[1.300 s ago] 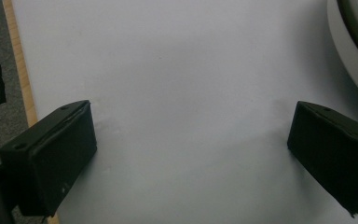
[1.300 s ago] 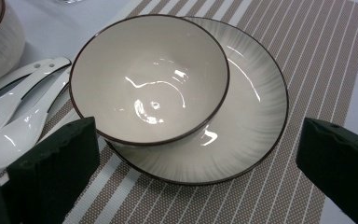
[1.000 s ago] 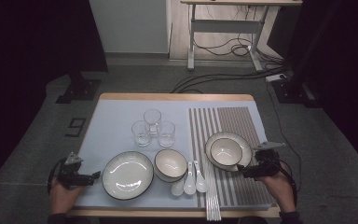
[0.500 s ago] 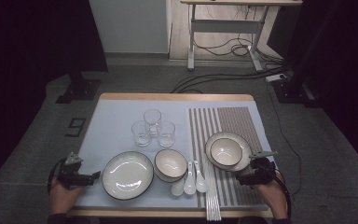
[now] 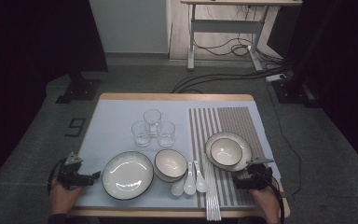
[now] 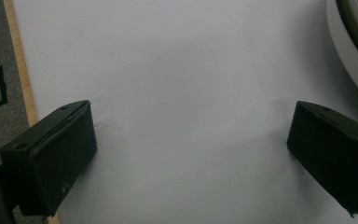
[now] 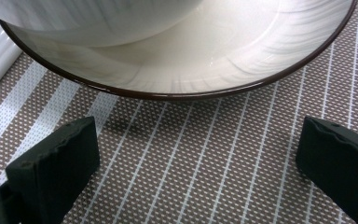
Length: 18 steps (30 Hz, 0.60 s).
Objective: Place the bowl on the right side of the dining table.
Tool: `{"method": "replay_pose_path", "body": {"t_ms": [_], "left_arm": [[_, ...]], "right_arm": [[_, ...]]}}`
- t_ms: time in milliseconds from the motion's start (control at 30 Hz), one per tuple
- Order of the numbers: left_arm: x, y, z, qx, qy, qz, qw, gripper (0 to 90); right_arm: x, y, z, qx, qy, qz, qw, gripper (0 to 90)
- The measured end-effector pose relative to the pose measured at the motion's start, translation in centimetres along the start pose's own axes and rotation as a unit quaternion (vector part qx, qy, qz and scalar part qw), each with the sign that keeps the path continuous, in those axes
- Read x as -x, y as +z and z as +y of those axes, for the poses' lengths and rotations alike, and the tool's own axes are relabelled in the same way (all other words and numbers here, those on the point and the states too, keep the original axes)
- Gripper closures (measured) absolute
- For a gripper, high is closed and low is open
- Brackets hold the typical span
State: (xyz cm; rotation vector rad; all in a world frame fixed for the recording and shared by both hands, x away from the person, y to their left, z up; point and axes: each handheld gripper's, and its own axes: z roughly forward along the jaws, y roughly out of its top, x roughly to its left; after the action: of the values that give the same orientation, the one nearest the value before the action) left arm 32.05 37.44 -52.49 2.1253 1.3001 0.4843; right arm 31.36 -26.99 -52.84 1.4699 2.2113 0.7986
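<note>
Lying just beyond the right gripper's wide-open jaws, the plate stays ungrasped.

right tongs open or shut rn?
Open. In the right gripper view the right tongs show both jaws wide apart with bare striped placemat between them, just short of the plate rim, gripping nothing.

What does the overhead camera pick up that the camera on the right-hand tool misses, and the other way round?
The high view alone takes in the three glasses, the spoons, the empty plate and the left tool. The right gripper view alone reveals the placemat's fine dotted weave and the right tool's jaws standing wide apart with nothing between them. Both share the dark-rimmed plate carrying a bowl on the striped placemat, just ahead of the right tool.
</note>
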Motion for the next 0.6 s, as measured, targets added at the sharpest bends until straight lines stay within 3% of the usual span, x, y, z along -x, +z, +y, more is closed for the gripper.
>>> {"method": "replay_pose_path", "body": {"t_ms": [600], "left_arm": [[0.0,0.0,0.0,-0.001,-0.001,-0.001,1.0000,1.1]], "right_arm": [[0.0,0.0,-1.7,0.066,0.000,0.000,0.9978,0.0]]}}
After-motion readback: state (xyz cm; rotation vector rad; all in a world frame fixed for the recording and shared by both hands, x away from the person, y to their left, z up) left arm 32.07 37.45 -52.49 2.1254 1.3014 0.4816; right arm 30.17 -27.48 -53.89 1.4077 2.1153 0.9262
